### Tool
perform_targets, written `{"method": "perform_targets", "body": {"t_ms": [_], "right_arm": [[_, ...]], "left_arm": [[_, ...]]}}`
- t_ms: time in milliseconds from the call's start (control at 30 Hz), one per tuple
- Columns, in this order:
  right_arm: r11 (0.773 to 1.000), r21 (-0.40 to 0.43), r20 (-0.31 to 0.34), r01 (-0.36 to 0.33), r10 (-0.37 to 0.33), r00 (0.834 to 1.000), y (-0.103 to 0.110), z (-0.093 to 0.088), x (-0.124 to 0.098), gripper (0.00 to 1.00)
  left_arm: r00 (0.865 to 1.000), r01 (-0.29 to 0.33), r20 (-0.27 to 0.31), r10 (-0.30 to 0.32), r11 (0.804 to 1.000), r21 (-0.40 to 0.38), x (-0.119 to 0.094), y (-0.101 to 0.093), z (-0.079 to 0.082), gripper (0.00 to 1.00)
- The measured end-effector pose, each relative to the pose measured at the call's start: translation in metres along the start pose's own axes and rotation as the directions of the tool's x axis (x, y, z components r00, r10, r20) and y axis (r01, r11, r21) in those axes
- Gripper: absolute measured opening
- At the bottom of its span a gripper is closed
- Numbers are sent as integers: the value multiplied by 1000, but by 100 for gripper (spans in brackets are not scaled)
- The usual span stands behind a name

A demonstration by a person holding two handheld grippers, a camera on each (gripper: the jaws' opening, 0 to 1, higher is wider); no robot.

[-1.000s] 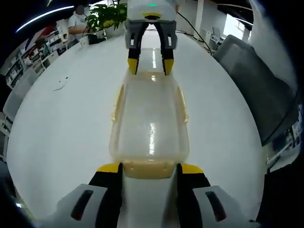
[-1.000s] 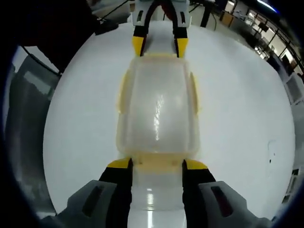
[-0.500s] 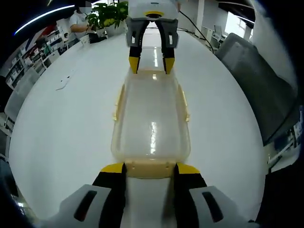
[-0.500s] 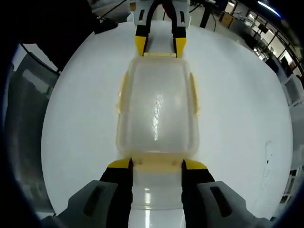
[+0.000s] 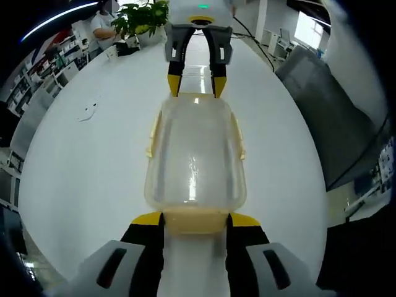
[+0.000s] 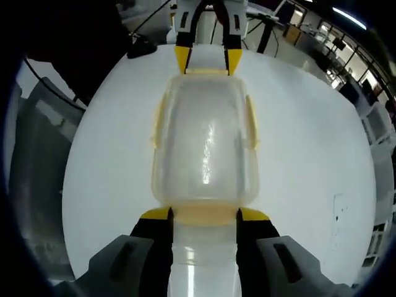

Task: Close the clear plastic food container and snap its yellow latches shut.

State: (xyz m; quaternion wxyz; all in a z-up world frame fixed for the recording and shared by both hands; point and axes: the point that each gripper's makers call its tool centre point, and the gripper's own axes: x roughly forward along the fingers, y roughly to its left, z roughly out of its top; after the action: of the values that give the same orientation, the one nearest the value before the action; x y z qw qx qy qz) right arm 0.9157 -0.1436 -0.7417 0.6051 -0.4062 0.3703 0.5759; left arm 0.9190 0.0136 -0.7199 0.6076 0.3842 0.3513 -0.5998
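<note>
A clear plastic container (image 5: 195, 158) with pale yellow latches (image 5: 150, 137) along its sides lies lengthwise on the white table (image 5: 80, 167), mid-frame in both views, lid on. The left gripper (image 5: 195, 218) has its yellow-tipped jaws parted narrowly around the end latch nearest it; the right gripper (image 6: 204, 213) does likewise at the opposite end.

White table (image 5: 80, 161), grey chair (image 5: 328, 117), potted plant (image 5: 141, 18).
</note>
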Motion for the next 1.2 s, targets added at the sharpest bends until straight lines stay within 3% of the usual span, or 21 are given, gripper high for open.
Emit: {"method": "perform_targets", "body": {"t_ms": [233,400,767,967,1200], "right_arm": [[1000,-1,39,4,-4,999,-5,-1,-37,36],[1000,2,45,6,-6,999,-7,-20,-65,36],[1000,17,10,2,-3,1000,-2,-77,-103,36],[999,33,-20,-1,1,1000,1,-112,-111,36],[999,38,-44,-8,10,999,5,-141,-113,36]], "left_arm": [[1000,-17,5,17,1000,12,-27,3,34,33],[999,-23,32,23,1000,17,-28,4,66,33],[997,-17,72,15,999,34,-1,6,122,33],[996,-13,88,9,999,46,23,7,152,33],[996,-21,85,15,998,61,50,6,169,33]]}}
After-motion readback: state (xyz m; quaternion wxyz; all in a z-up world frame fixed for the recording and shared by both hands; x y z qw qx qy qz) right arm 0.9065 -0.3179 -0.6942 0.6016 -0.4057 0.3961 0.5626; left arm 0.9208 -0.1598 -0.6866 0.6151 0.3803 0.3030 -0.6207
